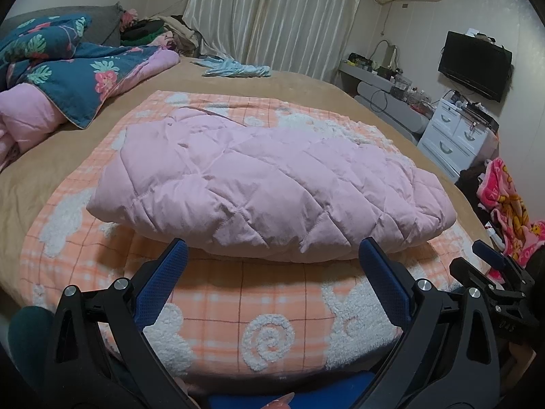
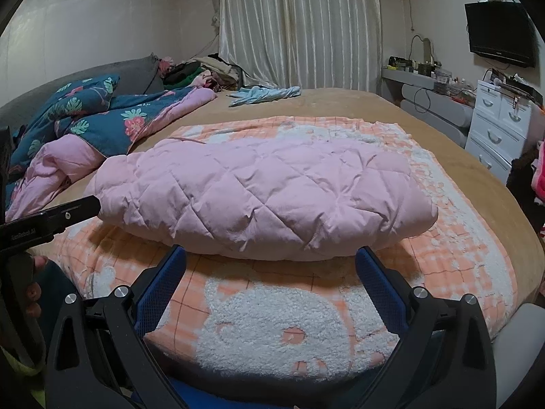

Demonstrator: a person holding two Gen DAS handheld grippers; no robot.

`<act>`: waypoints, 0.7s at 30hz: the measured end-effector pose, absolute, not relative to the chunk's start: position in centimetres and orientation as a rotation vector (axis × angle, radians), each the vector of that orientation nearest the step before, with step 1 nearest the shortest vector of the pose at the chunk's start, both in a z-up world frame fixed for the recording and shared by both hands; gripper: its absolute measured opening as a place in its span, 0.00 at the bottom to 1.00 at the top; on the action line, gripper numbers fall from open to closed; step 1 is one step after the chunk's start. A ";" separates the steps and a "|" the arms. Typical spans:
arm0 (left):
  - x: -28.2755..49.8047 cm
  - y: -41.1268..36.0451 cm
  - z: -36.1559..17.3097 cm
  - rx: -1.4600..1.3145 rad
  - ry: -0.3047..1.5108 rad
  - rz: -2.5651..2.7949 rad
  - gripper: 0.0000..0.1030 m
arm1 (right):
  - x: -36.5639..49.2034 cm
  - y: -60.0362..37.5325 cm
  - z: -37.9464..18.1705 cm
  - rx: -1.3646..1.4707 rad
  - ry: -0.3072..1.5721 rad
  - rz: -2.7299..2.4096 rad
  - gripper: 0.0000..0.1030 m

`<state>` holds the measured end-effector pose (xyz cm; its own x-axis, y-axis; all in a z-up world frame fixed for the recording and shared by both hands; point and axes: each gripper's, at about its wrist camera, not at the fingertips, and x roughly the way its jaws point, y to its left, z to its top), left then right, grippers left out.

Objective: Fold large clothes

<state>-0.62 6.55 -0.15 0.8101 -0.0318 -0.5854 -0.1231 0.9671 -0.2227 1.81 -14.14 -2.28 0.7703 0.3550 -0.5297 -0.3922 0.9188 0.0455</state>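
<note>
The pink quilted coat lies folded into a thick oblong bundle in the middle of the orange checked blanket, which is spread over the bed as a clean, flat working surface. The bundle's rounded fold faces the near edge of the blanket, so the bulk sits away from the person and the tidy edge is within reach.

The left gripper hangs just short of that near fold, jaws spread wide and holding nothing. The right gripper is held the same way, jaws wide apart and empty, level with the fold. Neither claw touches the coat; both hover above bare blanket near its front edge. In the right view the left tool's black body shows at the left edge with a hand around its handle, so the two tools sit side by side.

Judging from the compact shape, the folding looks nearly or fully done, and the open claws suit either a release or a fresh grip on the fold.

A floral duvet is heaped at the far left corner of the bed, well apart from the coat, and a pale blue cloth lies near the far edge.
</note>
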 end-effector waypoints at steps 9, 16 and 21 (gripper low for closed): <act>-0.6 6.6 -0.1 -0.255 0.627 0.058 0.91 | 1.6 -14.4 -2.1 -0.068 0.548 0.401 0.96; -0.7 6.6 0.0 -0.251 0.625 0.056 0.91 | 1.6 -14.4 -2.0 -0.079 0.551 0.400 0.96; -0.7 6.6 0.1 -0.251 0.625 0.056 0.91 | 1.5 -14.4 -1.8 -0.083 0.542 0.398 0.96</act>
<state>-0.74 6.60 0.07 0.8102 -0.0235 -0.5856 -0.1274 0.9682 -0.2152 1.48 -14.43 -1.77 0.7825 0.3466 -0.5173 -0.3897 0.9205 0.0273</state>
